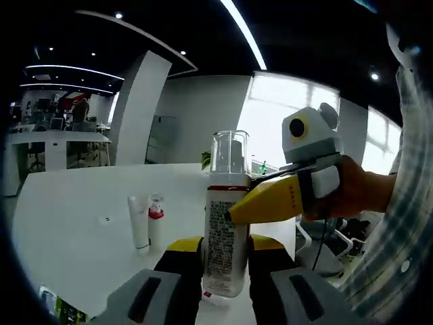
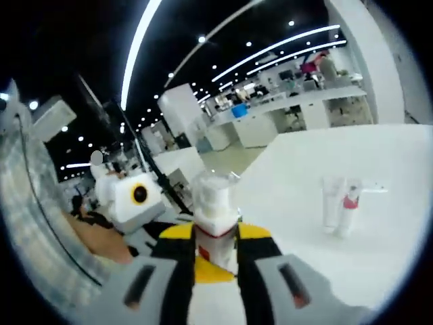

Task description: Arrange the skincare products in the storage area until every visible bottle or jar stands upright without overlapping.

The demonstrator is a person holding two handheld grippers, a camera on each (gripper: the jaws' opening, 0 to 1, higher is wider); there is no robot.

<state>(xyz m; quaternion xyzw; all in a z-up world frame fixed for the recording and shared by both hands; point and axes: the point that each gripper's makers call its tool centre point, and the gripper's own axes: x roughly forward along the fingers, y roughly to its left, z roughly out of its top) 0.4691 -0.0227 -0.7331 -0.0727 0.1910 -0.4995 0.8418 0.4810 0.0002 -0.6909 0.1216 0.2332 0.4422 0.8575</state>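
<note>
Glossy white table point(image 1: 81, 230), both grippers' fingers clamped on clear-capped cylindrical bottle point(image 1: 225, 223), white tube point(image 1: 139, 222) beyond.

My left gripper point(image 1: 225, 261) is covering both sides of the spray bottle point(image 1: 226, 223), and its label print is staying too small to read. In the right gripper view my right gripper point(image 2: 215, 261) is hiding the bottle's body below the blurred cap. A green packet point(image 1: 57, 308) is getting cut off at the picture's edge.
</note>
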